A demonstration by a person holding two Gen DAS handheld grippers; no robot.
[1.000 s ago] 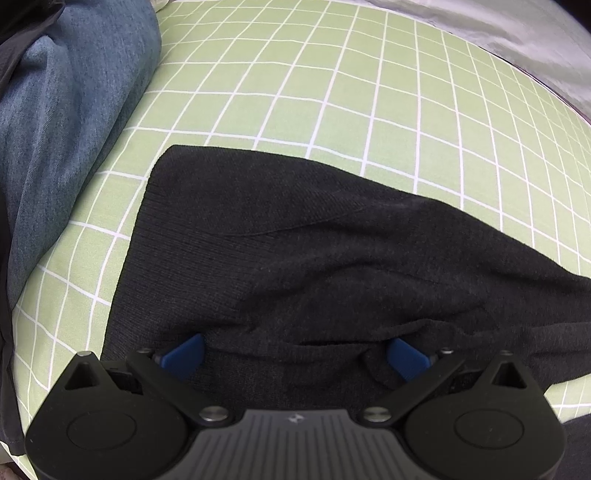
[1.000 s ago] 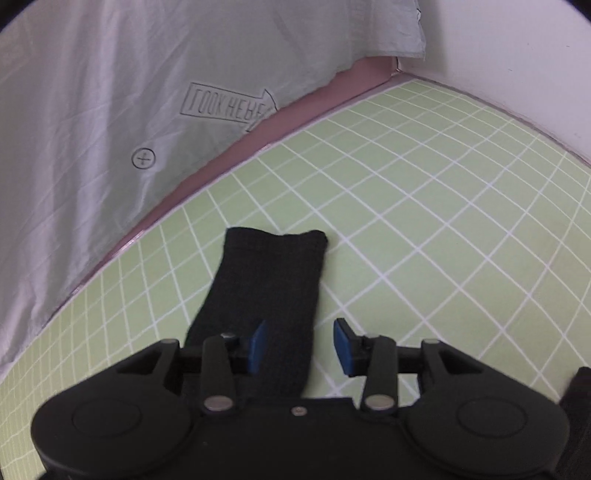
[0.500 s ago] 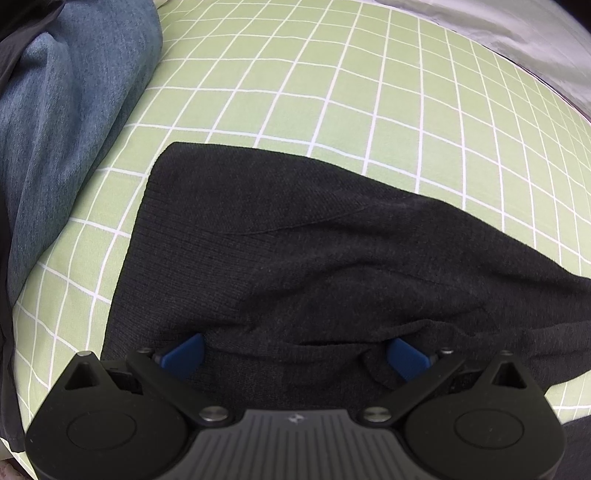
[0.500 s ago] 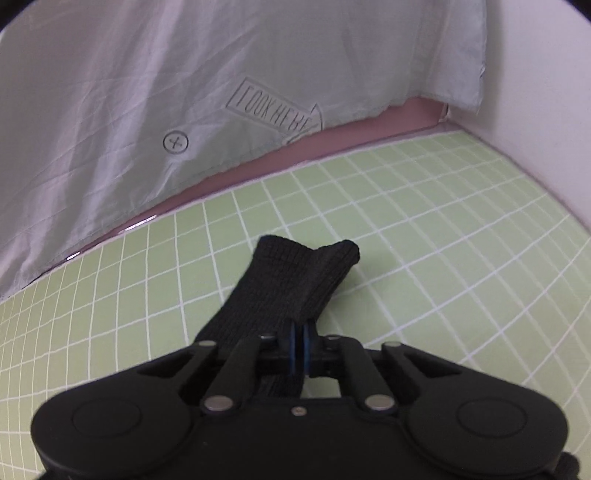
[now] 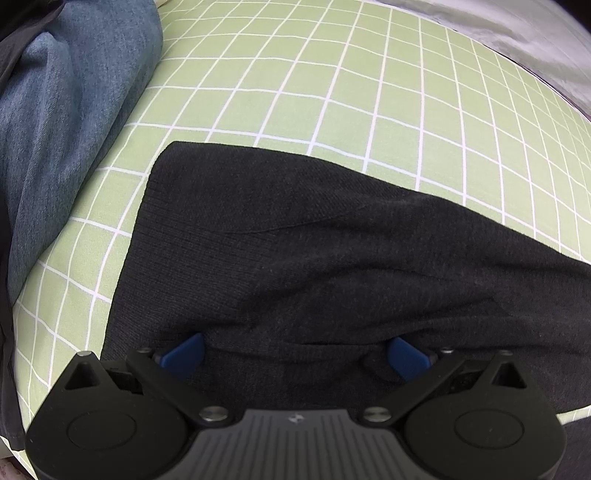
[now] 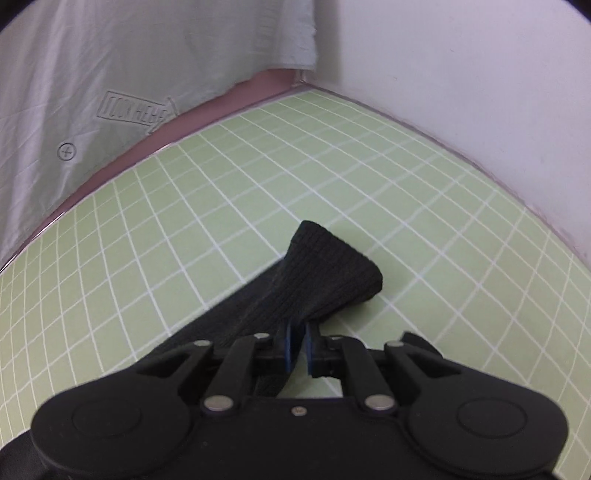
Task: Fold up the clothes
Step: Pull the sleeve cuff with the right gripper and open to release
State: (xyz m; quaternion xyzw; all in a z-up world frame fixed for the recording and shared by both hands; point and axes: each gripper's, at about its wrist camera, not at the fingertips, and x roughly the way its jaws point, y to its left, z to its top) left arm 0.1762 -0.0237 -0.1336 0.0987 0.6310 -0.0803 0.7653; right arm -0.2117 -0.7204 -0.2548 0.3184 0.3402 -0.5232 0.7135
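Observation:
A black knit sweater lies spread on the green checked sheet. My left gripper hovers over its near part, jaws wide open, nothing pinched between the blue pads. In the right wrist view the sweater's ribbed sleeve rises off the sheet, its cuff end hanging forward and to the right. My right gripper pinches the sleeve fabric between its blue pads. The jaws are opening slightly with the fabric still between them.
A folded blue denim garment lies along the left of the sheet. A pale grey cloth printed with an arrow label hangs at the back left, a white wall at the right. Grey fabric borders the far side.
The right gripper went from open over the flat sleeve to pinching it, then carried it sideways; the cuff now stands lifted off the sheet. The left gripper has stayed put.

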